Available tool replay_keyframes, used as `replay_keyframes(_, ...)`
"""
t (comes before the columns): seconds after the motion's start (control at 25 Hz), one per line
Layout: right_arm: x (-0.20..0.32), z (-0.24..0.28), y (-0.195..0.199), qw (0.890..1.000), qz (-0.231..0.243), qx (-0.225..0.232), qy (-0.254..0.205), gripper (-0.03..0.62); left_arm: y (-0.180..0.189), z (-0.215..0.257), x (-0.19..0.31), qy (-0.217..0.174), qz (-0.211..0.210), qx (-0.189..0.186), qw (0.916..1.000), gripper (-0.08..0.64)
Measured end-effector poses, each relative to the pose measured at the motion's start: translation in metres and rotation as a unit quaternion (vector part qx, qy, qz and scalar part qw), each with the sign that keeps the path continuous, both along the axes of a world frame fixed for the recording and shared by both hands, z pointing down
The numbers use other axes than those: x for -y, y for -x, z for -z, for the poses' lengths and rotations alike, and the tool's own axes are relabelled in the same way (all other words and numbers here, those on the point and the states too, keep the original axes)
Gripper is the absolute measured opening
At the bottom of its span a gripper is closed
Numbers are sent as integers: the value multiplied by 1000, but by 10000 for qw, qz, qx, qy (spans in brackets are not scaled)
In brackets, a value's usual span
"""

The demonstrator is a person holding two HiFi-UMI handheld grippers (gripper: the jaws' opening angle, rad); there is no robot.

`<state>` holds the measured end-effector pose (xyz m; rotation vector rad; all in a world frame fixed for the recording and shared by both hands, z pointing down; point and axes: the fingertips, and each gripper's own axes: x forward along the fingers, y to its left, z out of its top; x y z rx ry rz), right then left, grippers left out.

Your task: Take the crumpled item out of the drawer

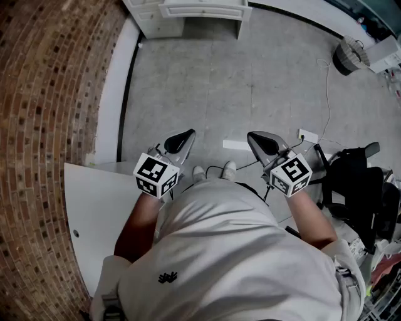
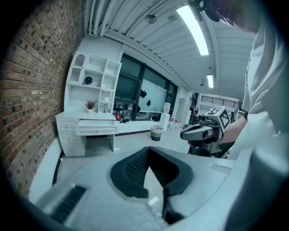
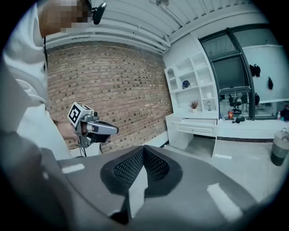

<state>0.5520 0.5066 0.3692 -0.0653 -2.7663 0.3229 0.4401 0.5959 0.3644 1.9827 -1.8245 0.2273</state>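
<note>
At top centre, drawer (image 1: 203, 9): in the white desk (image 1: 152, 22), well apart from me, inside too far to tell
My left gripper (image 1: 188, 134): clenched, empty
My right gripper (image 1: 252, 136): clenched, empty

Desk (image 1: 188, 11) ahead across floor (image 1: 238, 81), drawer (image 2: 97, 130) under its top, shelves (image 2: 95, 81) above; brick wall (image 1: 44, 125) along left, panel (image 1: 94, 213) beside it; bin (image 1: 349, 55) far right.
</note>
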Motion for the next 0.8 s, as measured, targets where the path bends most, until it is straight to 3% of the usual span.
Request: replay_keyframes(0.8,73,-19,-31,9997,183,95,137,9,-24,-2,74,26,148,307,9994,10)
